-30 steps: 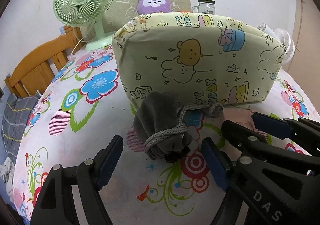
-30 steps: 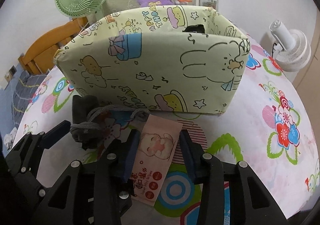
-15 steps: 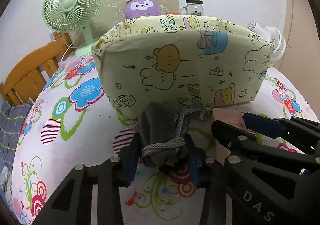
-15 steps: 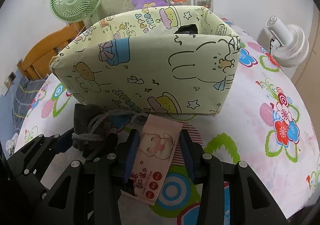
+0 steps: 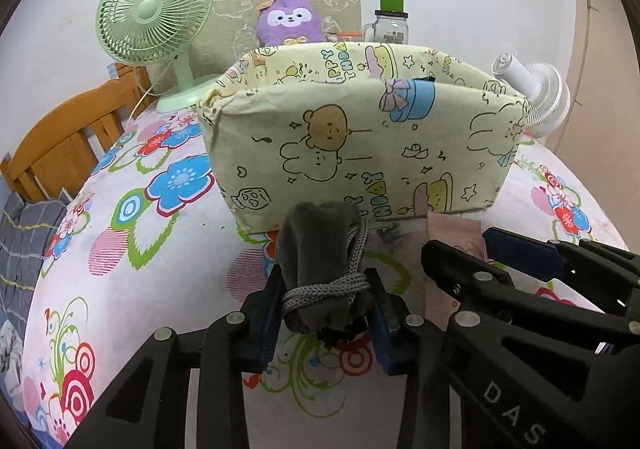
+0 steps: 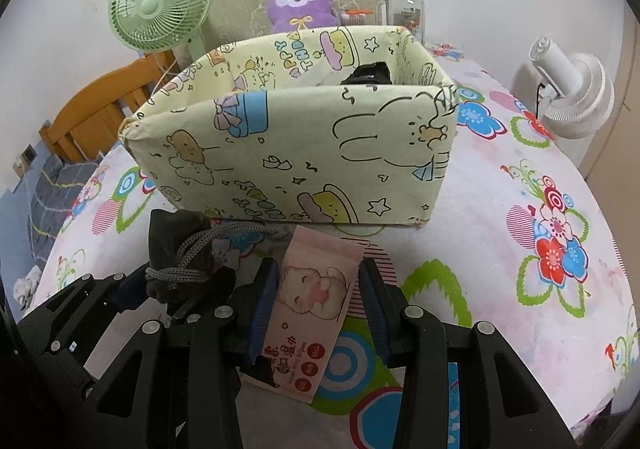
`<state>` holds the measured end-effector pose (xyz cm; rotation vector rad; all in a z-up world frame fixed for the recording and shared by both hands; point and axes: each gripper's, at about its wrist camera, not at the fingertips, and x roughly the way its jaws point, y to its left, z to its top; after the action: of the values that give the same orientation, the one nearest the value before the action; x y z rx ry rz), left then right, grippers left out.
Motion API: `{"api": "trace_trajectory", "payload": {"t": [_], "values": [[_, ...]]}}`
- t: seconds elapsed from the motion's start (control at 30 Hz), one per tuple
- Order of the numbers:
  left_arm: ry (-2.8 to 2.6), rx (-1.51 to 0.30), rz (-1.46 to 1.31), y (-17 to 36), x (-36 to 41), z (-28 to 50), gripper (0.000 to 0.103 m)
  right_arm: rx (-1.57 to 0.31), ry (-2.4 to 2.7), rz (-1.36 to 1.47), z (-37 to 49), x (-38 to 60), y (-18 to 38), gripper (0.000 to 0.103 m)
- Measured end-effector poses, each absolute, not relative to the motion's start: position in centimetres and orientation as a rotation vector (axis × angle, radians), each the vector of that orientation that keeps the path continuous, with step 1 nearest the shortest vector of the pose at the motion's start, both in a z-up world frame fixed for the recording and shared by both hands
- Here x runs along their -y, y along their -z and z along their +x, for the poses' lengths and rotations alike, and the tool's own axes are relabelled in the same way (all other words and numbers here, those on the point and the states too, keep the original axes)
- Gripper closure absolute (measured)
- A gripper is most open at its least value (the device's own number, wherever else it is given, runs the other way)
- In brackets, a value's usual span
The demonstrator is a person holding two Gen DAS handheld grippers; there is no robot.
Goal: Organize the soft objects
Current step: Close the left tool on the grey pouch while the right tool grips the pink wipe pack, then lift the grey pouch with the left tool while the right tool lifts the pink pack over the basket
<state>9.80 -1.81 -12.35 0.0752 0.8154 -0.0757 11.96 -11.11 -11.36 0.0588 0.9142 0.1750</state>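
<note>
Clamping left gripper now around grey corded velvet pouch, lifted, ready for yellow cartoon fabric bin; right gripper squeezing pink wipes packet.

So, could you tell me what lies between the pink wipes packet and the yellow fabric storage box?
Only bare flowered tablecloth separates the pink wipes packet from the yellow fabric storage box, per the right wrist view.

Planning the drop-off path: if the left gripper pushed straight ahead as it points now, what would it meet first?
Probably the fabric storage box: its front wall stands right behind the grey drawstring pouch held by the left gripper.
</note>
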Motion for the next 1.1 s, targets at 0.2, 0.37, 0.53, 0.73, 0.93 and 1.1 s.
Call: {"api": "trace_trajectory", "payload": {"t": [0.2,0.37,0.53,0.73,0.93,1.1], "values": [[0.068,-0.796,0.074,11.6,2.1,9.0,0.065,-0.892,-0.18,0.067,11.2,11.5,10.5,0.059],[0.057,-0.776,0.068,10.8,2.3,8.4,0.065,-0.868,-0.187,0.064,10.6,11.7,9.6,0.059],[0.051,-0.754,0.066,10.0,2.6,7.7,0.065,-0.846,-0.191,0.06,10.0,11.9,8.8,0.059],[0.046,-0.727,0.059,9.0,3.0,7.1,0.065,-0.816,-0.195,0.057,9.3,12.3,7.6,0.059],[0.044,-0.7,0.062,7.9,3.2,6.6,0.065,-0.788,-0.199,0.054,8.7,12.5,6.4,0.059],[0.048,-0.685,0.054,6.9,3.3,6.4,0.065,-0.77,-0.206,0.052,8.5,12.6,5.5,0.068]]}}
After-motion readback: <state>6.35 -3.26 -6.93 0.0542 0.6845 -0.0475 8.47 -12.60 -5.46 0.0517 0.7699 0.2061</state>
